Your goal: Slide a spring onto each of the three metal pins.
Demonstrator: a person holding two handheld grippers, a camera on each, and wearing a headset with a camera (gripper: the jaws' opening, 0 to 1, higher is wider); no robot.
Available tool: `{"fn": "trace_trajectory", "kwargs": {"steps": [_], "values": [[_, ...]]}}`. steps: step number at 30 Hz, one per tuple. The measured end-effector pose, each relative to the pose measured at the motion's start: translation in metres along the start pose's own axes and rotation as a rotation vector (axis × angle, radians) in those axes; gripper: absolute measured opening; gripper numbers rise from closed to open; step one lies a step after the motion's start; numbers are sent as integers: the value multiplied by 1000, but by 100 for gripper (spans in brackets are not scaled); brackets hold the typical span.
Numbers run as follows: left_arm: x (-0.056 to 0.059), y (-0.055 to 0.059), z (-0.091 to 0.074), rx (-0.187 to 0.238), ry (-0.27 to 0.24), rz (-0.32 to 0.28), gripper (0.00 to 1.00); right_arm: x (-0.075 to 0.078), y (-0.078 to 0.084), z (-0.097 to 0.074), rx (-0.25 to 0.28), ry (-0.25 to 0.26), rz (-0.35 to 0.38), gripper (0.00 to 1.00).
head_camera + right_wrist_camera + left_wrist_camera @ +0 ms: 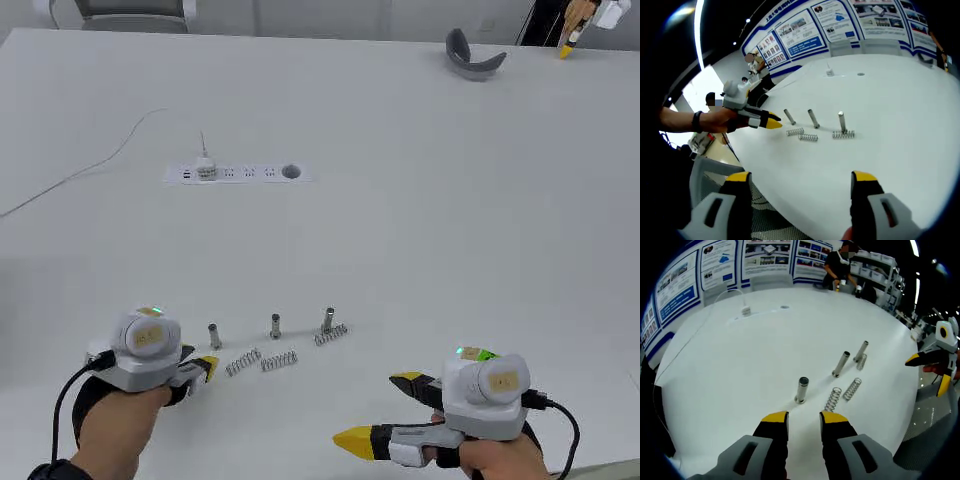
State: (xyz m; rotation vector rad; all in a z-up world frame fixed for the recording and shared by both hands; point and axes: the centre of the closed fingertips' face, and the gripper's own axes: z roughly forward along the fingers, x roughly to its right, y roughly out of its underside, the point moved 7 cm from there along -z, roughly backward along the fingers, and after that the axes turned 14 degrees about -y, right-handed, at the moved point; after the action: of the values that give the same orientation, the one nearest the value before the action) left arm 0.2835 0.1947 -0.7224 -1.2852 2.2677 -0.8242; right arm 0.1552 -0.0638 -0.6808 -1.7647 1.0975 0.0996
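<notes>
lying beside three upright pins (275, 325) are springs (279, 360), power strip (237, 174) beyond.

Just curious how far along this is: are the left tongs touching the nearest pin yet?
Apart. The left gripper view shows bare table between the left tongs and the pin.

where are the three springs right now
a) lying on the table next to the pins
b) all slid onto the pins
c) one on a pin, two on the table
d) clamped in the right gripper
a: the springs all lie flat on the table beside the pins, which stand upright with bare shafts.
</notes>
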Motion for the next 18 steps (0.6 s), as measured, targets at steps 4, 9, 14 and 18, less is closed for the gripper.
{"fn": "trace_trajectory", "kwargs": {"steps": [4,9,14,18], "values": [[-3,6,-8,0,11,4,31,0,-4,2,0,-1,-8,82],[-7,11,-18,18,32,2,37,0,-8,5,-5,-4,-22,83],[-8,13,-29,41,52,-2,43,0,-12,7,-9,-7,-33,83],[-9,14,-37,59,56,-8,46,1,-14,8,-11,-8,-40,83]]}}
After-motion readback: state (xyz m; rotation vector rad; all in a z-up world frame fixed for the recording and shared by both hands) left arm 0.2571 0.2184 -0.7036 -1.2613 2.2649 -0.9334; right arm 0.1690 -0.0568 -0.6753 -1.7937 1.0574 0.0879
